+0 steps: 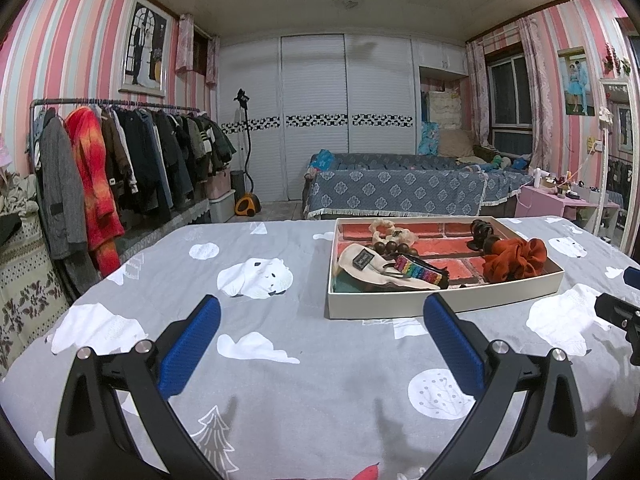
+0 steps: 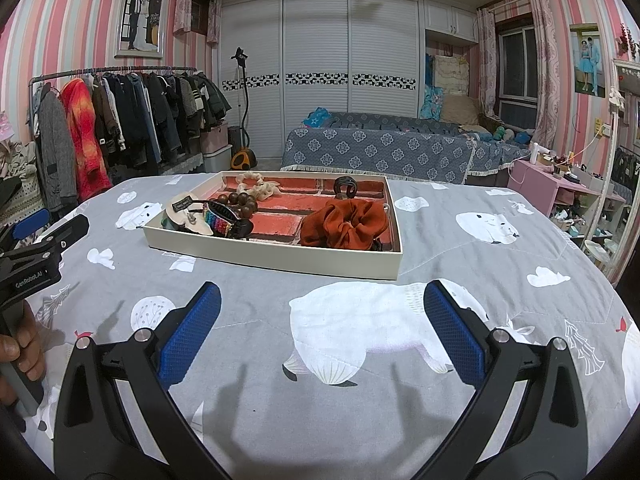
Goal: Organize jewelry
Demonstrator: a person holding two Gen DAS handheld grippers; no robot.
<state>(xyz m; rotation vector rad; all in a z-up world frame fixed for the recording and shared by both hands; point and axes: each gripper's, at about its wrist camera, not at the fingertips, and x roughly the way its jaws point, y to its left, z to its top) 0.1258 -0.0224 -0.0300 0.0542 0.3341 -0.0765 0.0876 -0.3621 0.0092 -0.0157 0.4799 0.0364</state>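
The left tongs [image 1: 320, 320] hang released over the grey polar-bear bedspread [image 1: 280, 380], grasping nothing. Ahead and to their right, a shallow white tray [image 1: 440, 300] rests on the bed. Inside it, from left, lie a cream pouch [image 1: 368, 268], a rainbow beaded band [image 1: 418, 271], brown wooden beads [image 1: 394, 248], a dark claw clip [image 1: 482, 232] and a rust scrunchie [image 1: 516, 258]. The right tongs [image 2: 320, 320] are likewise spread wide and empty, just short of the tray.

- Wore blue textured pads [image 1: 192, 344] on black arms, fastened with silver screws.
- Bore white "GenRobot.AI" lettering on the left gripper [image 2: 30, 224].
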